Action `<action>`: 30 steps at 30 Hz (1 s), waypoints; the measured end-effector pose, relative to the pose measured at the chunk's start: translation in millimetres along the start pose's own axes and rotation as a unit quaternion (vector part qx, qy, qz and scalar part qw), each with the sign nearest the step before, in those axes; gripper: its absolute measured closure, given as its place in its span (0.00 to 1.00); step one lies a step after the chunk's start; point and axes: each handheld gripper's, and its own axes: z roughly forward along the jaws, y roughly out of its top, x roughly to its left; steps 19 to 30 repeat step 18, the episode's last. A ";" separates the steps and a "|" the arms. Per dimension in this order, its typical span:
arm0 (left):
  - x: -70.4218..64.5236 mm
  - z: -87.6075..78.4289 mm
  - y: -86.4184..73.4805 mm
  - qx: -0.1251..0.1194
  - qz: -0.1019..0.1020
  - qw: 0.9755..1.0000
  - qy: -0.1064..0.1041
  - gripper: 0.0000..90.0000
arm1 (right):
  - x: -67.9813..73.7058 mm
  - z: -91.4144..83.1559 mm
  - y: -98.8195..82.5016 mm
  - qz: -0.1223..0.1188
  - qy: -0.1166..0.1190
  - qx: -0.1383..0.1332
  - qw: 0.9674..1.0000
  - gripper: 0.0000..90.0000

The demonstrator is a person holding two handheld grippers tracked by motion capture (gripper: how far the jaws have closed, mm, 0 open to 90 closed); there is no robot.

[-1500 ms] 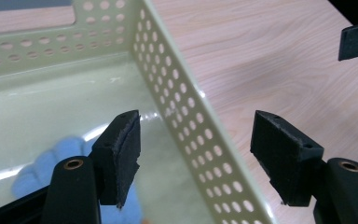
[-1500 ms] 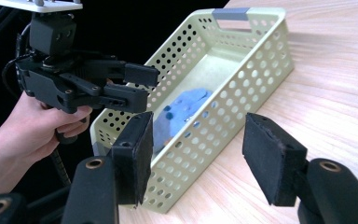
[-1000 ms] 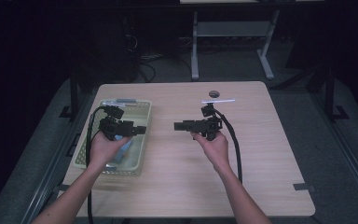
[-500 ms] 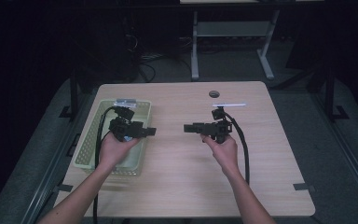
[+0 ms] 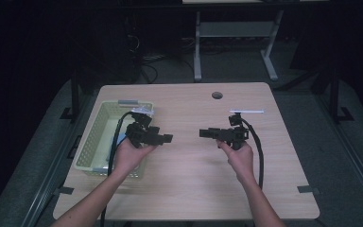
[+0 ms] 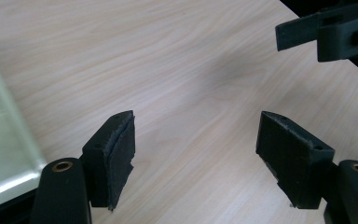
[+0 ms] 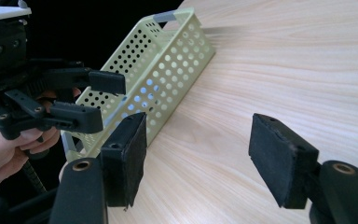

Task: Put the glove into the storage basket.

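Wood desk (image 5: 189,189): both grippers over mid-desk
left gripper (image 5: 168,138): jaws apart, empty
right gripper (image 5: 203,133): jaws apart, empty
green basket (image 5: 87,146): left edge

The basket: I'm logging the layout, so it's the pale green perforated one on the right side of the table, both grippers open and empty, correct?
Not quite: the basket sits on the table's left side, as the high view shows. The left gripper and right gripper are indeed open and empty.
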 end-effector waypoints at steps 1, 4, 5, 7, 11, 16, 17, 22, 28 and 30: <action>-2.2 2.2 -0.6 0.002 0.003 1.000 0.000 0.31 | -1.4 -2.1 -1.2 0.000 -0.002 0.000 1.000 0.41; -10.3 8.6 -3.7 0.005 0.005 1.000 -0.013 0.31 | -7.6 -7.9 -6.2 0.003 -0.011 0.001 1.000 0.40; -13.3 10.4 -5.0 0.005 0.009 1.000 -0.013 0.31 | -9.5 -10.0 -7.9 0.006 -0.013 0.001 1.000 0.40; -17.4 13.5 -7.5 0.010 0.015 1.000 -0.021 0.31 | -14.2 -13.5 -11.9 0.009 -0.021 0.003 1.000 0.40; -28.2 21.3 -15.2 0.017 0.021 0.999 -0.035 0.31 | -23.2 -21.3 -20.3 0.013 -0.031 0.005 0.999 0.39; -40.7 27.4 -22.3 0.017 0.032 0.998 -0.043 0.31 | -33.1 -34.2 -33.7 0.023 -0.034 0.002 0.999 0.39; -42.6 28.4 -23.8 0.017 0.035 0.998 -0.046 0.31 | -34.2 -36.2 -35.9 0.023 -0.034 0.002 0.999 0.39; -45.2 30.0 -25.6 0.020 0.037 0.998 -0.049 0.31 | -35.7 -38.7 -38.6 0.025 -0.036 0.002 0.999 0.38; -45.2 30.0 -25.6 0.020 0.037 0.998 -0.049 0.31 | -35.7 -38.7 -38.6 0.025 -0.036 0.002 0.999 0.38; -45.2 30.0 -25.6 0.020 0.037 0.998 -0.049 0.31 | -35.7 -38.7 -38.6 0.025 -0.036 0.002 0.999 0.38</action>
